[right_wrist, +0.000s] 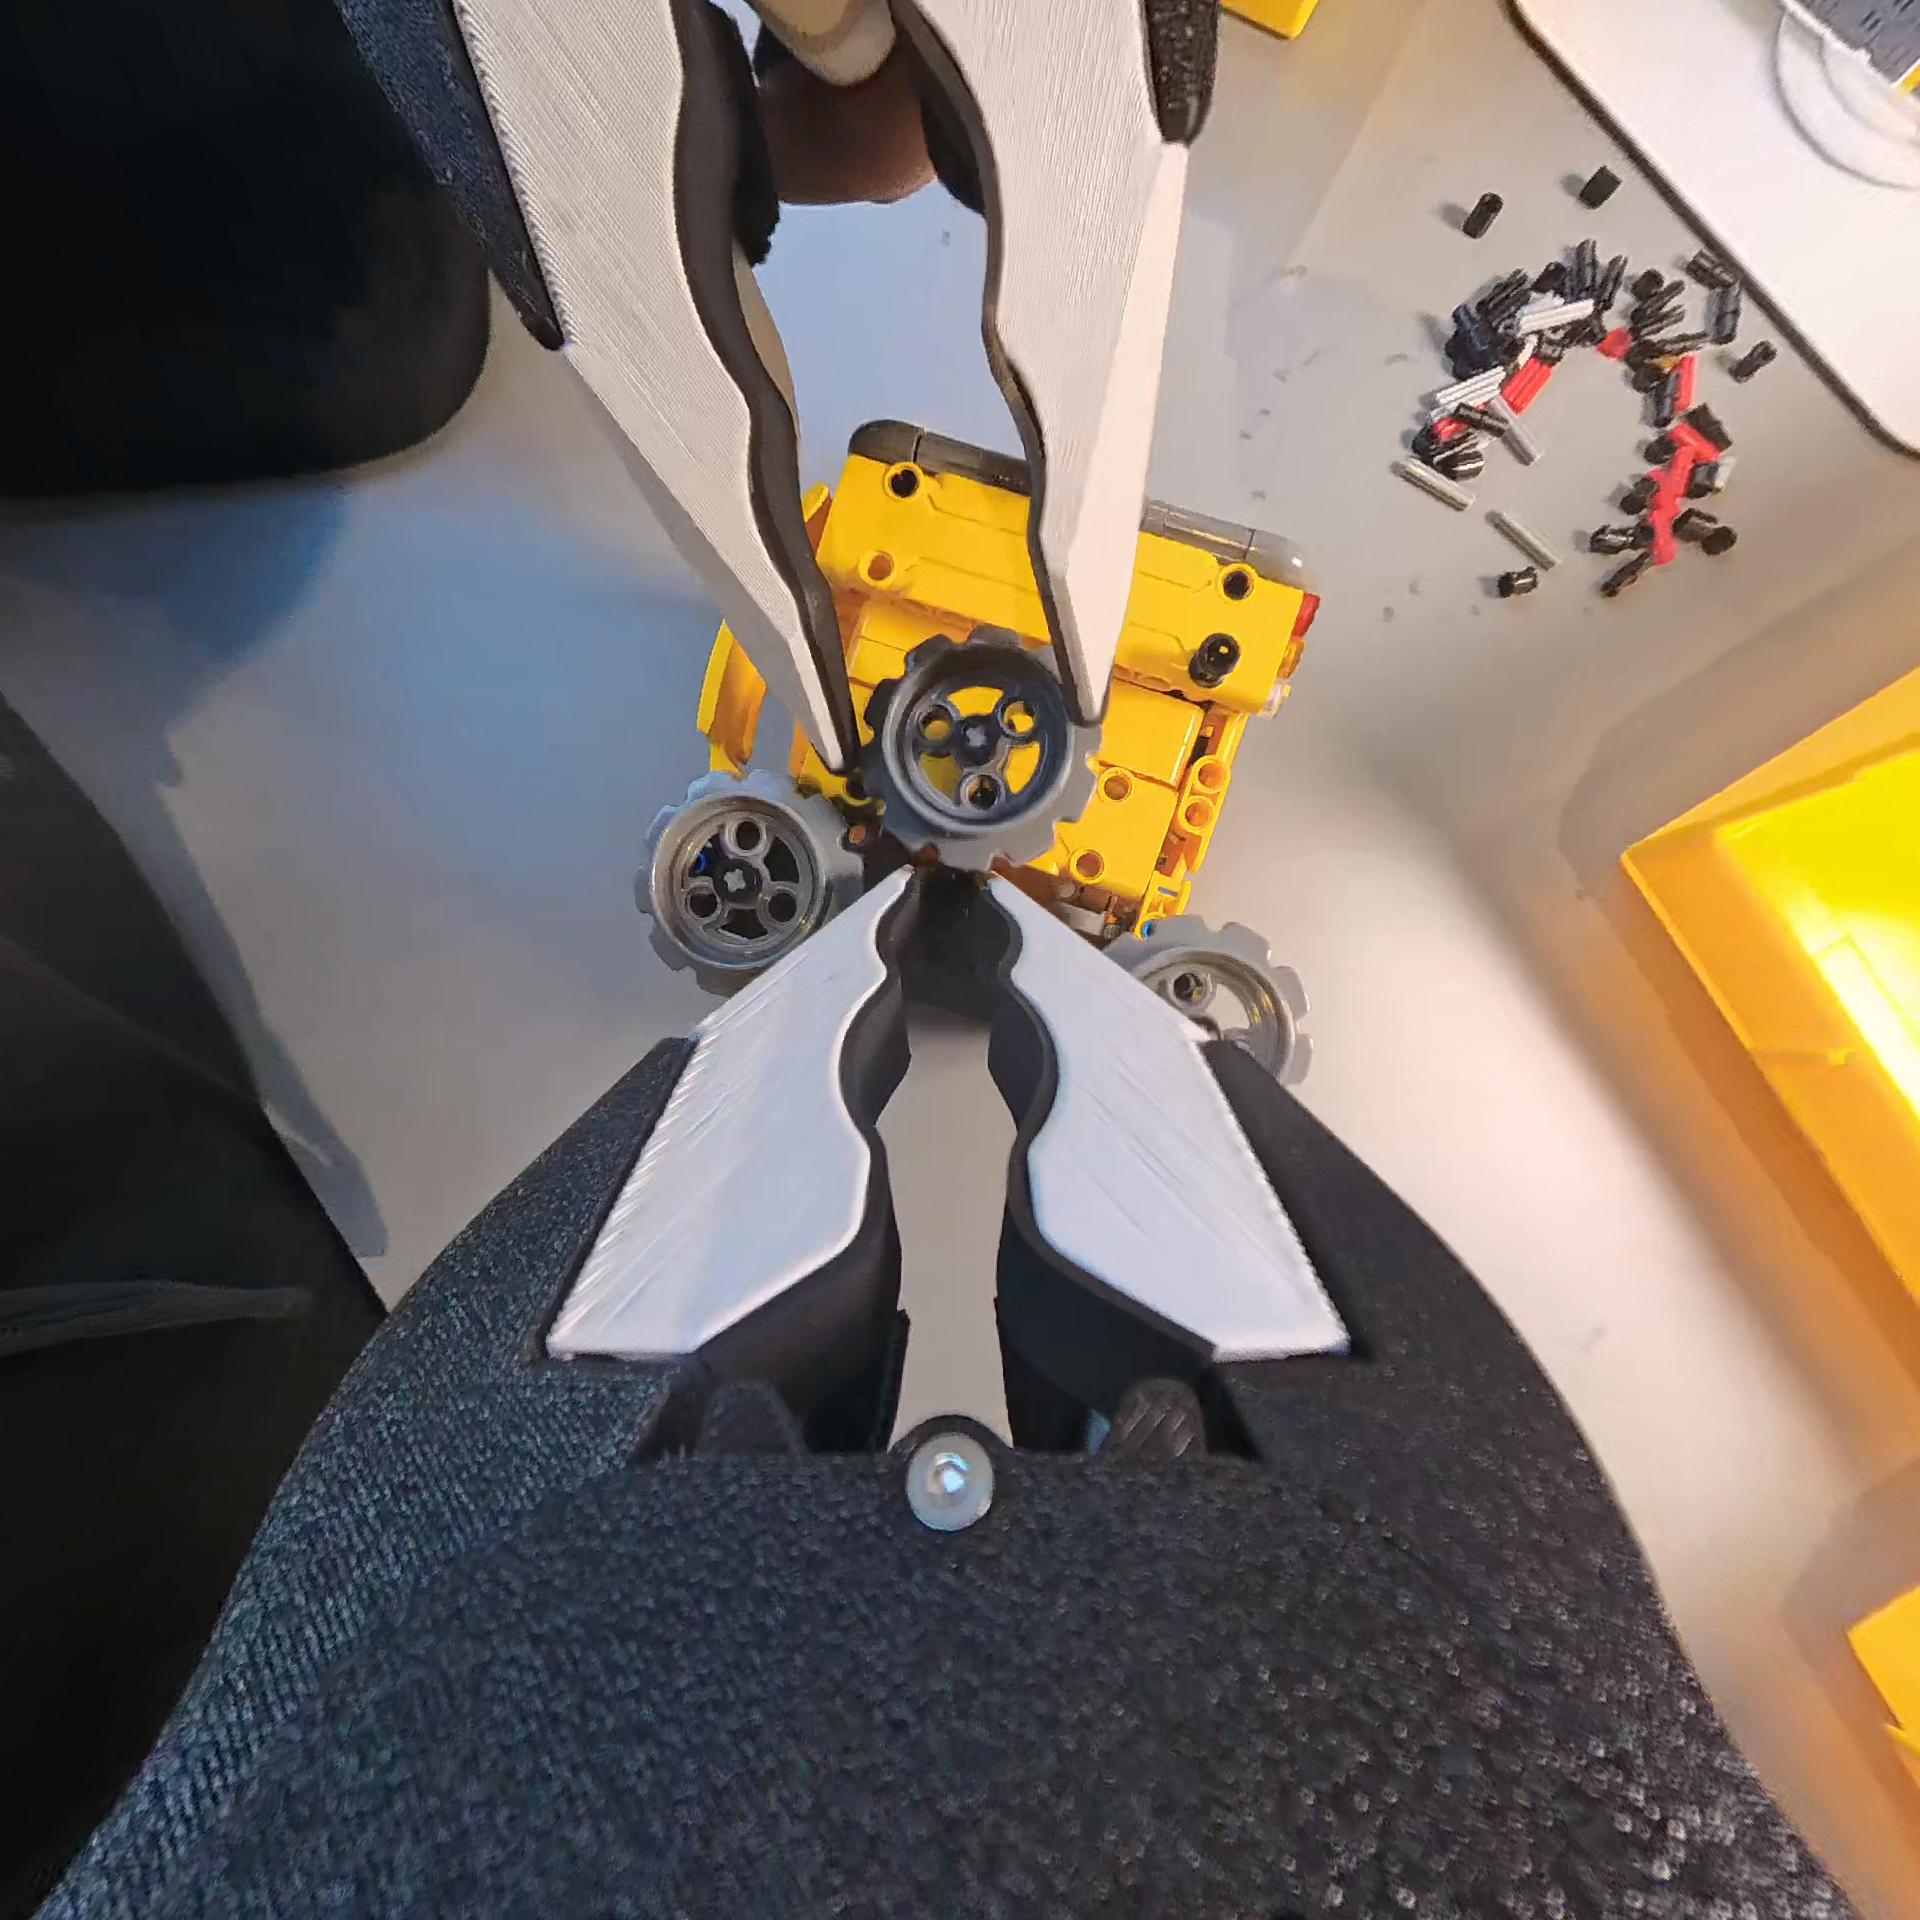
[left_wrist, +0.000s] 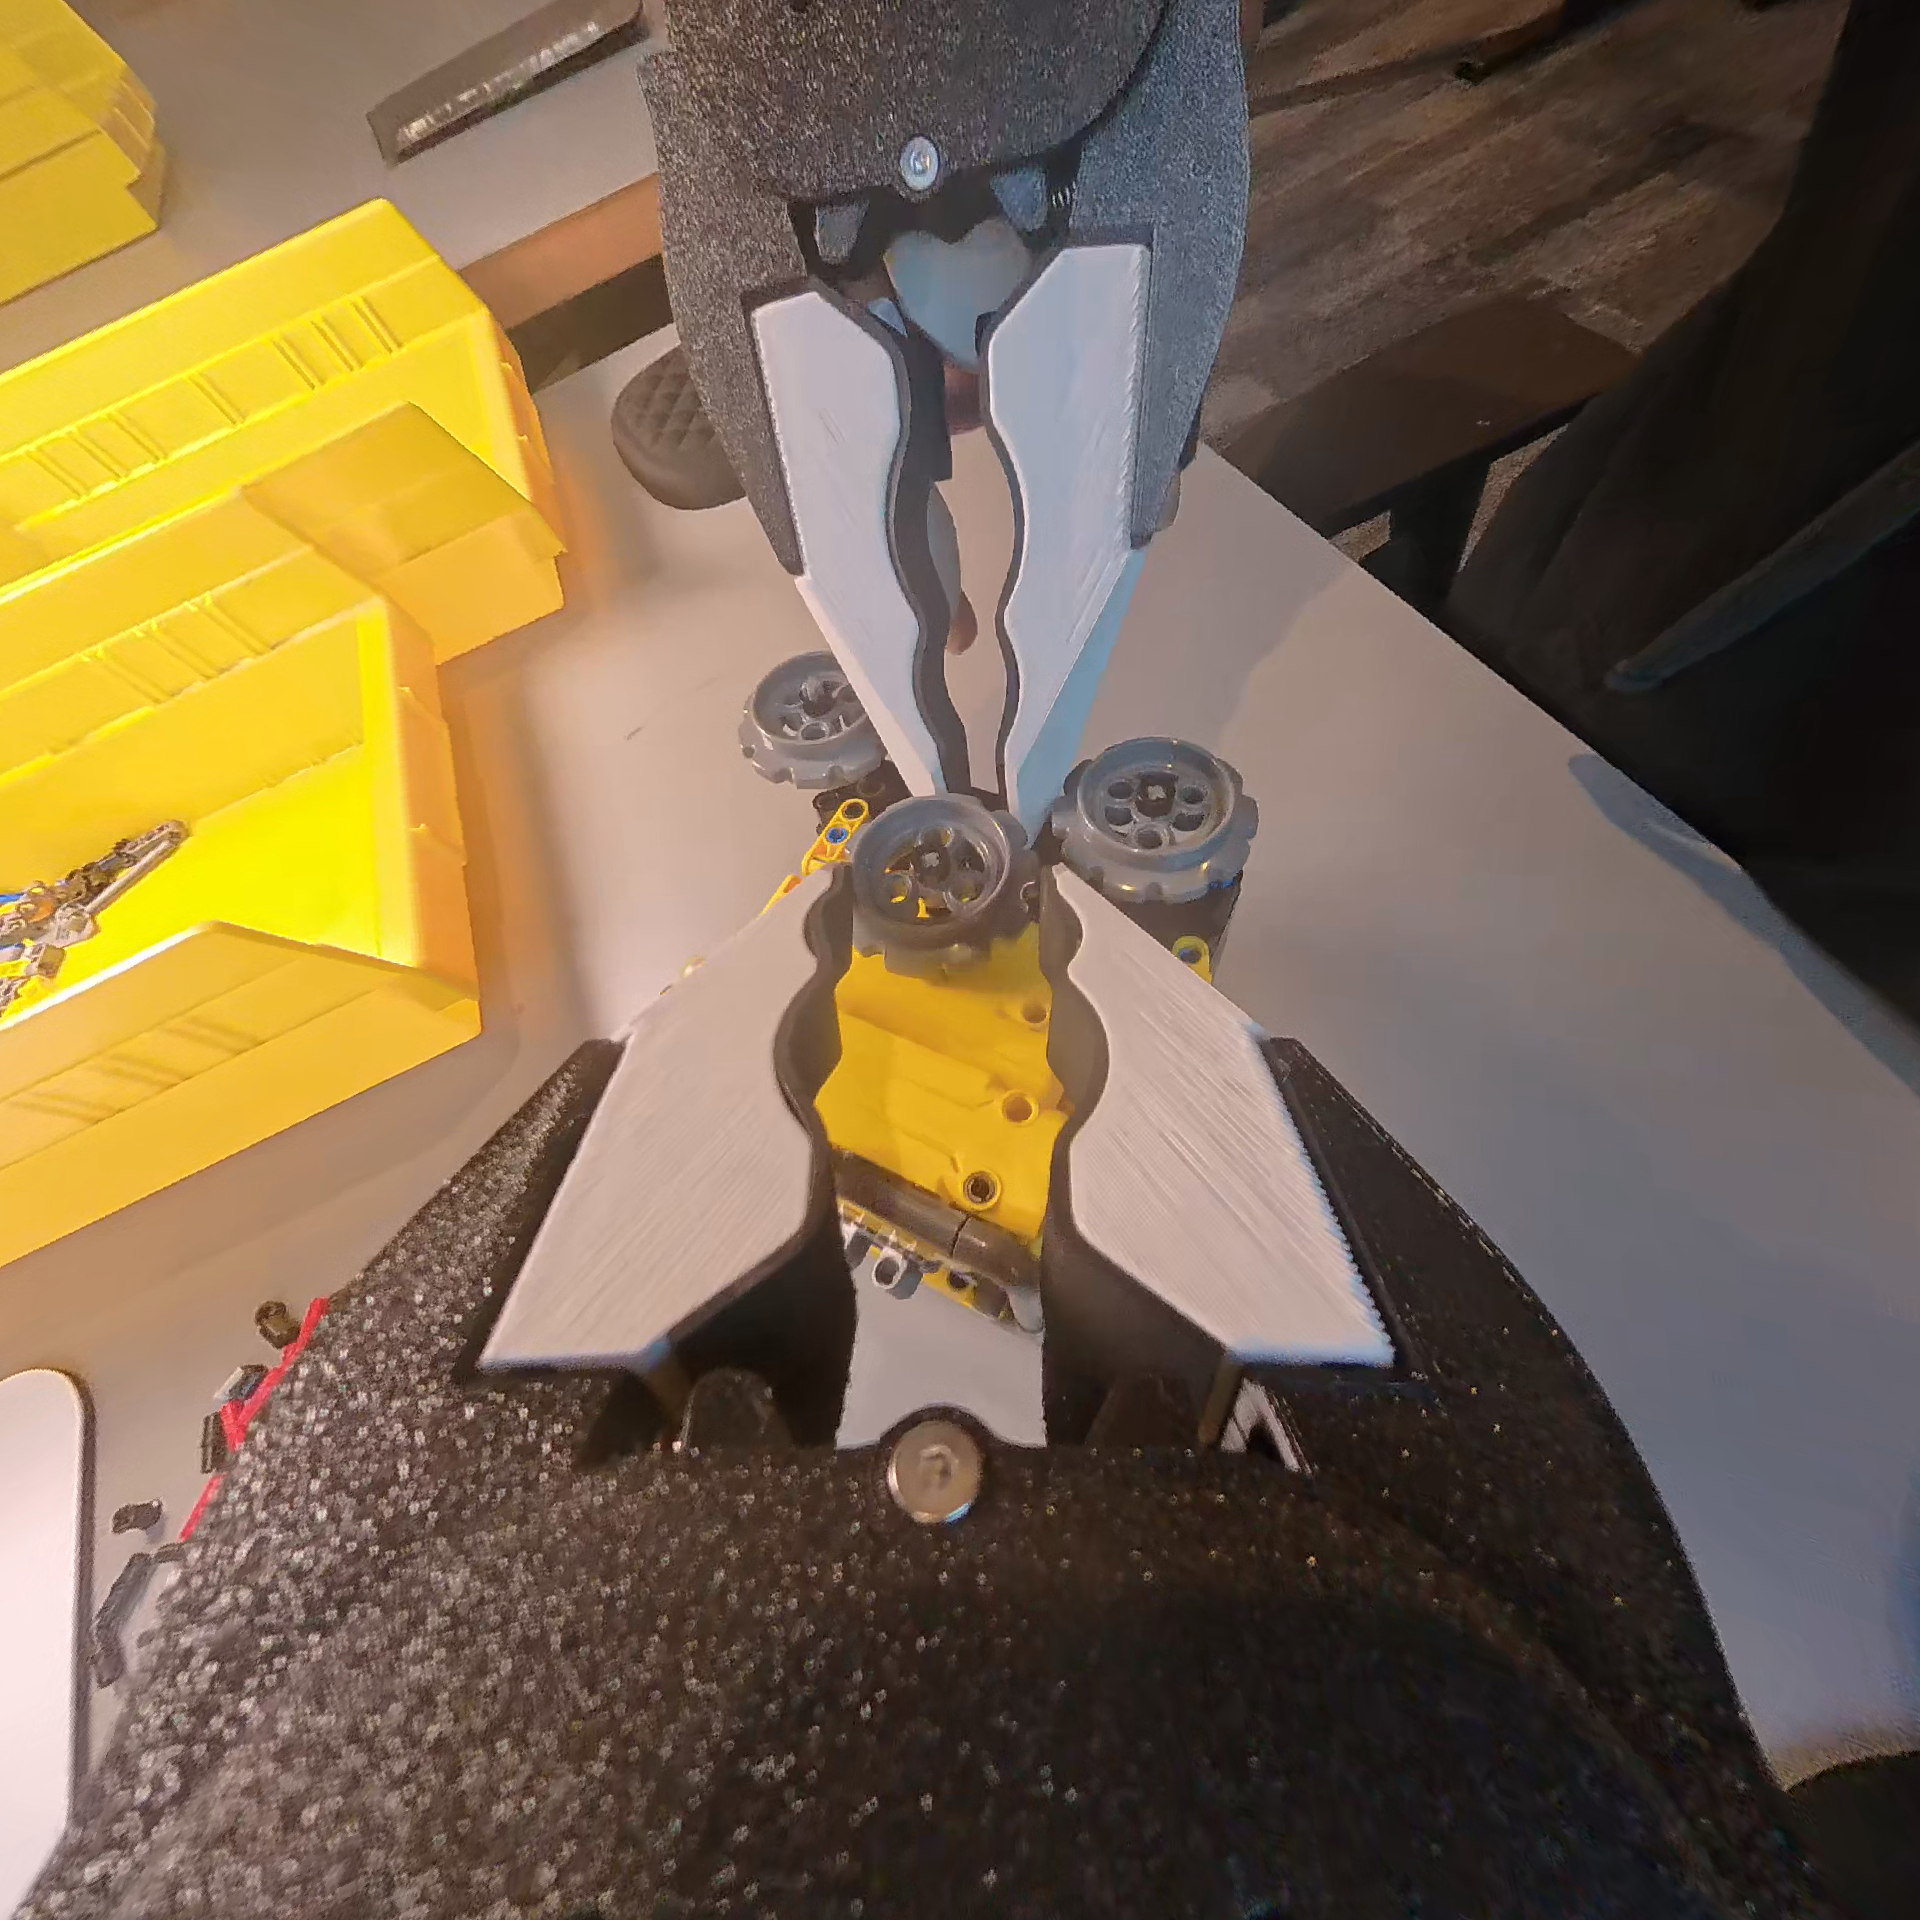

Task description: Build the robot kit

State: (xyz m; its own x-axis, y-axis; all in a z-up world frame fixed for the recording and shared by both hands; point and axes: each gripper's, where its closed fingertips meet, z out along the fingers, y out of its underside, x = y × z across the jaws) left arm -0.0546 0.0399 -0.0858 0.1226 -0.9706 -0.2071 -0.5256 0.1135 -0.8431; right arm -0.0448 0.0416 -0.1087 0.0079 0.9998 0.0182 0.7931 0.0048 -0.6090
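Observation:
A yellow brick-built model vehicle (left_wrist: 935,1070) lies on the pale table (left_wrist: 1455,1039) with its grey toothed wheels facing up. My left gripper (left_wrist: 940,883) is shut on its yellow body, fingertips flanking one grey wheel (left_wrist: 940,868). My right gripper (left_wrist: 982,795) comes in from the opposite side, its tips almost together at that wheel's rim. In the right wrist view my right gripper (right_wrist: 948,883) pinches at the edge of the same wheel (right_wrist: 977,748), the left gripper (right_wrist: 966,738) straddles it, and the vehicle (right_wrist: 935,540) lies beneath. Two other wheels (right_wrist: 743,878) (right_wrist: 1216,992) sit alongside.
Yellow storage bins (left_wrist: 260,416) stand to the left, one holding small parts (left_wrist: 83,894); a bin (right_wrist: 1808,935) also shows in the right wrist view. A pile of small black, red and grey pins (right_wrist: 1590,405) lies by a white device (right_wrist: 1714,156). The table edge (left_wrist: 1558,727) runs close by. Both grippers' tips are close together, under 4 cm apart.

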